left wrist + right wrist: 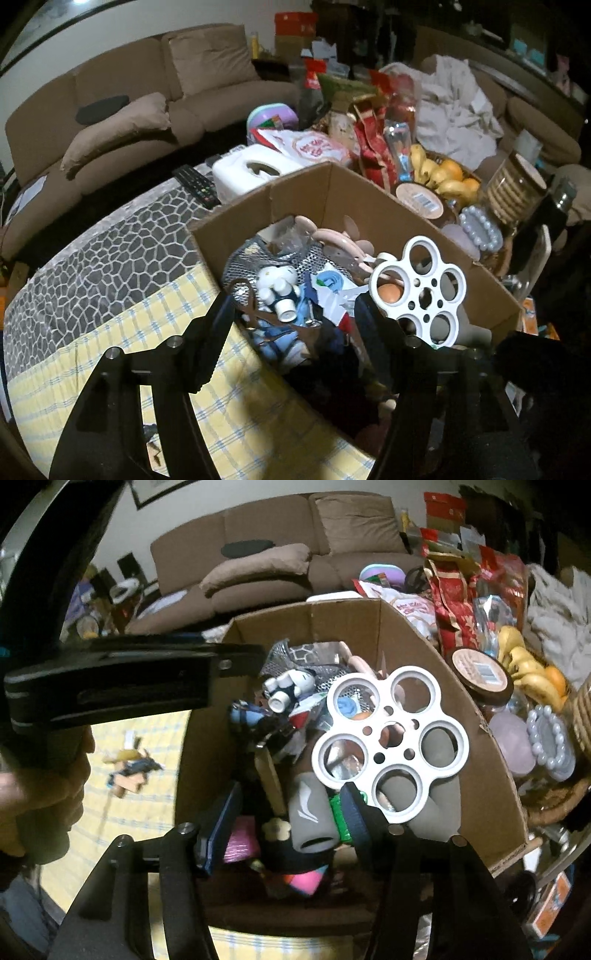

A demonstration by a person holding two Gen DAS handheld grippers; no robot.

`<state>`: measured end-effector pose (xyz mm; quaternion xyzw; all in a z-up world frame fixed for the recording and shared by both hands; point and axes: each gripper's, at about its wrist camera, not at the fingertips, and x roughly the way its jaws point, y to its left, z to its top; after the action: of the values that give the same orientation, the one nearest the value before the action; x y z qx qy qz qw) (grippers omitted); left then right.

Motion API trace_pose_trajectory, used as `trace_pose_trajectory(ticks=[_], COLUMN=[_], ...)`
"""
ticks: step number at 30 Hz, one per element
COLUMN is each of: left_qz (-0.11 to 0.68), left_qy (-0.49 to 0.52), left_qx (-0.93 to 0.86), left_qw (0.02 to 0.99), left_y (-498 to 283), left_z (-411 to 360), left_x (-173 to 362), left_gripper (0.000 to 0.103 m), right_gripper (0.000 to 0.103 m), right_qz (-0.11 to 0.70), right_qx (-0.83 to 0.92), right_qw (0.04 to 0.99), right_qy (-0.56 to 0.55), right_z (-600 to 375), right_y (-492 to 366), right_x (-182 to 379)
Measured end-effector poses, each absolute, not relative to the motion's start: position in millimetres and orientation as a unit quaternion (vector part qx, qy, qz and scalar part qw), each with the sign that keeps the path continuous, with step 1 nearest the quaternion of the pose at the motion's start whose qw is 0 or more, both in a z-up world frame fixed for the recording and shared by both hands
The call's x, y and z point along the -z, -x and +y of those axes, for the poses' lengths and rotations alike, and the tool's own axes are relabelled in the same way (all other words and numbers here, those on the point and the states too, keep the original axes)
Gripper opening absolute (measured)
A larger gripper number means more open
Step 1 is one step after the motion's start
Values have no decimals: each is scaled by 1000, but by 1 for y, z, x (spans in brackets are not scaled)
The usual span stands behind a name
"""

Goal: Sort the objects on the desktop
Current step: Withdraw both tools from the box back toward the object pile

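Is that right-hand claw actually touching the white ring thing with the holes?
Cannot tell. In the right wrist view the right gripper's open jaws straddle box clutter, and its right finger overlaps the white holed disc's lower rim; neither contact nor gap shows plainly.

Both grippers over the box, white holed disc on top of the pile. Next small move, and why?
Probably lift the right gripper back out of the cardboard box. The white holed disc lies on the pile inside; nothing sits between either gripper's fingers, left gripper included. A small figure waits on the yellow cloth beside the box.
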<state>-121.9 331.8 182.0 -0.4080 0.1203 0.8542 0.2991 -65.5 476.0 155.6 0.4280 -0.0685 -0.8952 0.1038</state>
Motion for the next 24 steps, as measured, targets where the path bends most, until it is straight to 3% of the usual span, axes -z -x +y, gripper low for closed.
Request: trace_pose_trajectory(ticks=[1, 9, 17, 20, 22, 24], left_qz=[117, 88, 71, 65, 60, 51], left_qy=[407, 407, 411, 412, 412, 412], left_qx=[-856, -865, -874, -875, -876, -878], left_qw=[297, 279, 251, 246, 242, 240], left_y=[121, 109, 94, 87, 82, 77], left_z=[326, 280, 236, 221, 209, 198], left_x=[-185, -200, -206, -209, -210, -212], left_gripper=[67, 79, 90, 92, 102, 103], right_gripper=[71, 72, 81, 87, 101, 103], right_qz=[-72, -87, -77, -77, -80, -83], right_qx=[896, 900, 903, 902, 901, 901], right_qw=[101, 81, 73, 72, 73, 71], right_qy=[-427, -419, -417, -419, -421, -419], right_z=[478, 480, 464, 457, 454, 452], right_y=[65, 57, 48, 46, 45, 44], right_x=[-158, -175, -188, -191, -192, -194])
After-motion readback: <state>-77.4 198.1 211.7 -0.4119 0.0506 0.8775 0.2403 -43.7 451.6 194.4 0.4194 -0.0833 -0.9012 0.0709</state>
